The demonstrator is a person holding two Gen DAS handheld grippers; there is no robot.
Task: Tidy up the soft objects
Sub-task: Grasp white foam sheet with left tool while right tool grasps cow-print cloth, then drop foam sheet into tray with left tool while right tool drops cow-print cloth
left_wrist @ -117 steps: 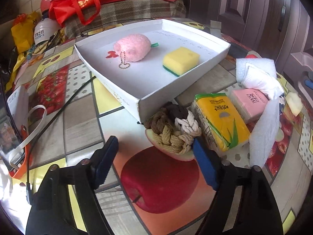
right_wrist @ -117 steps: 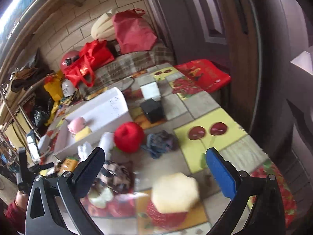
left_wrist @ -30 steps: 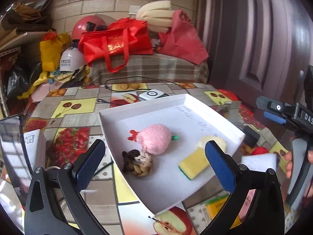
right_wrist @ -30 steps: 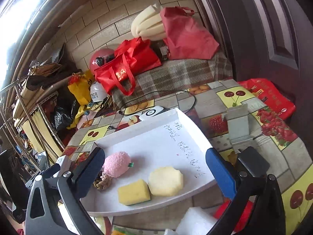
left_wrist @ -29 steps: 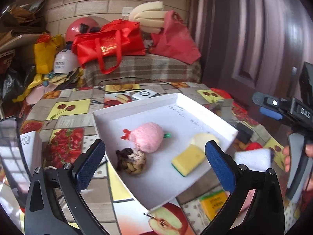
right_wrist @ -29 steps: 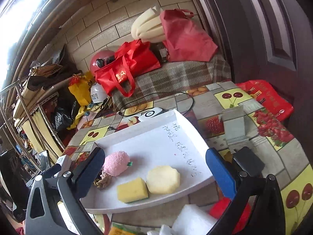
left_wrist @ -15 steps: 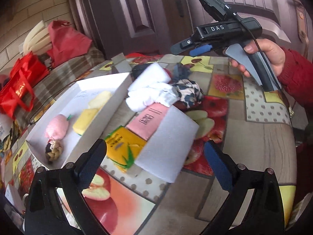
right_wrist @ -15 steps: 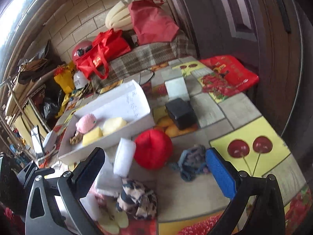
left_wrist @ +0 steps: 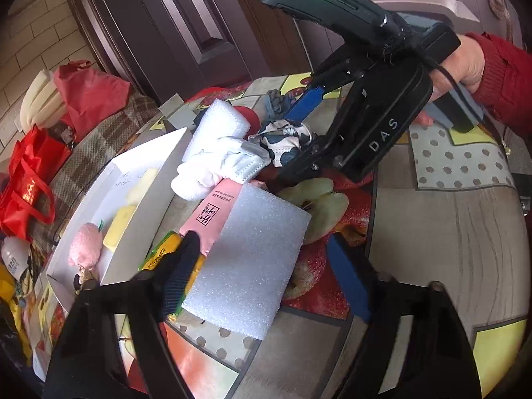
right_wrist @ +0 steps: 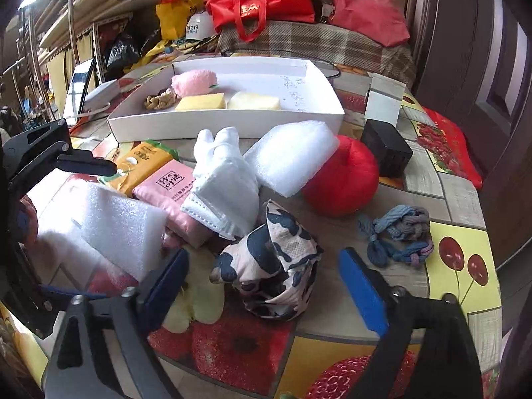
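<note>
My left gripper point(left_wrist: 262, 262) is open, its fingers on either side of a white foam sheet point(left_wrist: 252, 259) on the table. My right gripper point(right_wrist: 262, 282) is open around a cow-patterned cloth point(right_wrist: 269, 266). The white tray point(right_wrist: 232, 126) holds a pink plush point(right_wrist: 194, 81), a braided knot point(right_wrist: 159, 99), a yellow sponge point(right_wrist: 201, 102) and a pale sponge point(right_wrist: 254, 101). A white glove and mask point(right_wrist: 226, 183), a rolled foam piece point(right_wrist: 292, 153), a pink tissue pack point(right_wrist: 173, 193) and a yellow tissue pack point(right_wrist: 143, 163) lie between tray and grippers.
A red ball point(right_wrist: 342, 183), a black box point(right_wrist: 385, 151) and a blue-grey knotted rope point(right_wrist: 399, 232) lie to the right. The right gripper body point(left_wrist: 369, 113) shows in the left wrist view. Red bags point(right_wrist: 262, 3) sit on a bench behind.
Both grippers have come down to the pile beside the tray. The left now straddles the foam sheet, the right straddles the cow-patterned cloth. Both stay open.
</note>
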